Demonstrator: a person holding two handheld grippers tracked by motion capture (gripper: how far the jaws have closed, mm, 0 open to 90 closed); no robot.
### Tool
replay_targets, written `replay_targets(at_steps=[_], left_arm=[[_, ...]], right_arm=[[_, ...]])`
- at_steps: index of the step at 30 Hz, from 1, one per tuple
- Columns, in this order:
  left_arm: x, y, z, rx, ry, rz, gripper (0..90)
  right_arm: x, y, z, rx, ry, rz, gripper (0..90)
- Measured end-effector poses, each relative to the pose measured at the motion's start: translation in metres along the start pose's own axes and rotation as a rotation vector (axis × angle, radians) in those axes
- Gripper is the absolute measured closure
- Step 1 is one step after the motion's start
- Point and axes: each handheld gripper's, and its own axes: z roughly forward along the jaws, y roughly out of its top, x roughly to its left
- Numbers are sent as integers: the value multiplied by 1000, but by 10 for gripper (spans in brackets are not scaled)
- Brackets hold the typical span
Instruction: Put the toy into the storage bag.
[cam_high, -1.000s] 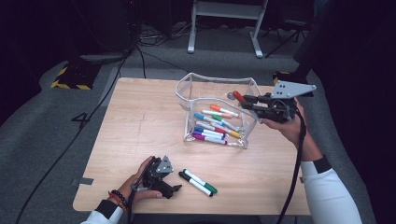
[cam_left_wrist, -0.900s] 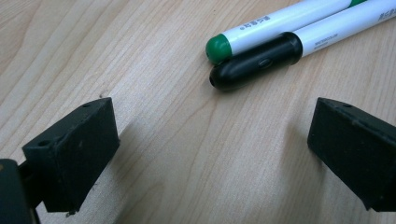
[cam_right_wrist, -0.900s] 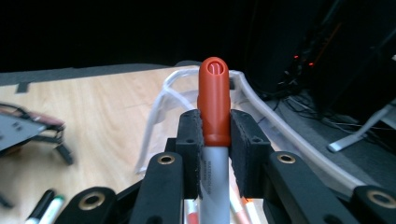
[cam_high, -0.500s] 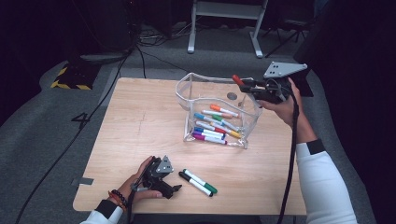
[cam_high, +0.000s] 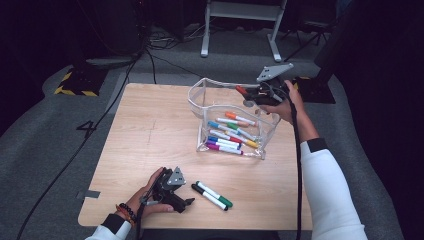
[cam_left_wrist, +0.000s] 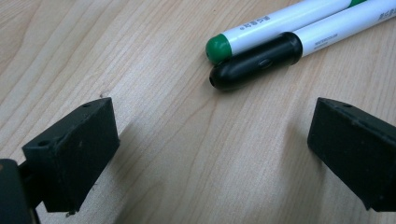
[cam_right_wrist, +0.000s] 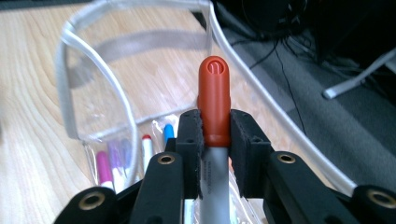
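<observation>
Near the table's (cam_high: 150, 130) front edge: left gripper (cam_high: 172, 192) resting where it was a second ago, jaws spread wide, nothing between them. Just beyond its tips, green-capped marker (cam_left_wrist: 280, 23) and black-capped marker (cam_left_wrist: 299, 44), side by side and touching, unmoved. Farther back, toward the right edge: clear pouch (cam_high: 200, 95), mouth open, coloured markers (cam_high: 232, 132) lying inside. Above its far right rim: right gripper (cam_right_wrist: 215, 135) clamped on a red-capped marker (cam_right_wrist: 214, 93), carried farther back and higher than a second ago, cap pointing out over the pouch's mouth.

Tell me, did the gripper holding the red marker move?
Yes. The right gripper with the red marker moved away from the person, toward the clear pouch's far rim.
</observation>
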Motion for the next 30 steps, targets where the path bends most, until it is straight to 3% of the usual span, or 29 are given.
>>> replay_targets(at_steps=[11, 14, 17, 19, 25, 29, 30], left_arm=[[0, 0, 0, 0, 0, 0, 22], [0, 0, 0, 0, 0, 0, 22], [0, 0, 0, 0, 0, 0, 22], [0, 0, 0, -1, 0, 1, 22], [0, 0, 0, 0, 0, 0, 22], [0, 0, 0, 0, 0, 0, 22], [0, 0, 0, 0, 0, 0, 22]], right_arm=[[3, -4, 27, 160, -12, -24, 748], [6, -5, 35, 204, 8, -39, 748], [9, -6, 44, 271, 39, -53, 748], [9, -6, 45, 279, 67, -55, 748], [12, -6, 52, 374, 207, -50, 745], [16, -6, 52, 390, 260, -66, 741], [16, -5, 52, 391, 254, -66, 721]])
